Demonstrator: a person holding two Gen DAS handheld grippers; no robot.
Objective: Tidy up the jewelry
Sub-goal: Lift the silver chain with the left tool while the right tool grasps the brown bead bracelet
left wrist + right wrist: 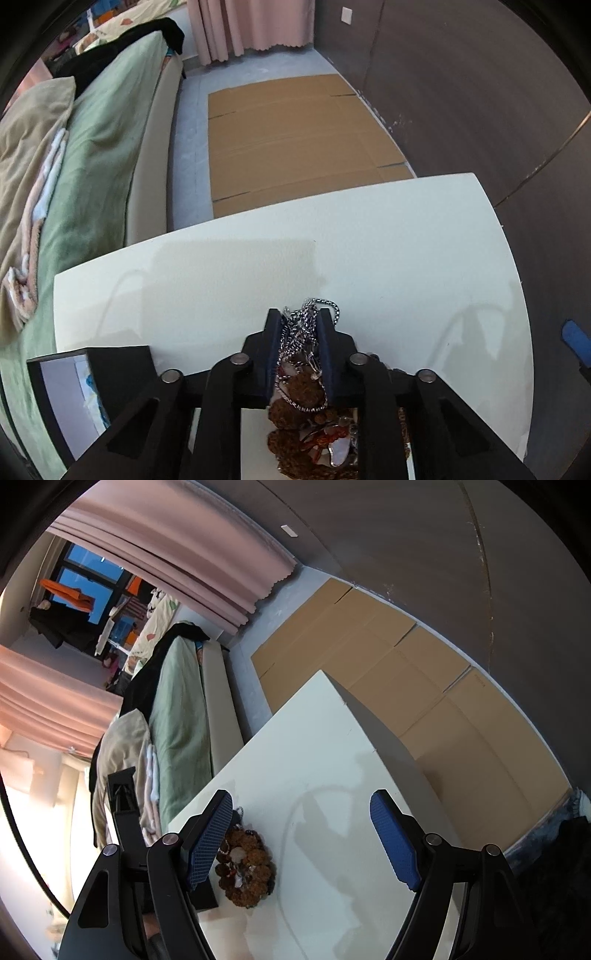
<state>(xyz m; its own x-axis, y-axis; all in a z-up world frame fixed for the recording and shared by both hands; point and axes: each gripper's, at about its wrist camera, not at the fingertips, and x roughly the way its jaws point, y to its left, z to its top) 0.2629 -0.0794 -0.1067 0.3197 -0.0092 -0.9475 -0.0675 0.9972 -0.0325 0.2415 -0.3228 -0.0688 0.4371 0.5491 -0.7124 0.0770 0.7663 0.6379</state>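
Left wrist: left claw (298, 321) grips chain (301, 326) mid-table (406, 258).

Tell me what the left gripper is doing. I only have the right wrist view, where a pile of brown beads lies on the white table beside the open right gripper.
Observer: In the left wrist view the left gripper points down over that pile with its pads shut on a tangle of silver chain.
Operator: Is the chain free of the beads?
Observer: No. Its strands trail down from between the pads and loop across the brown beads just below.
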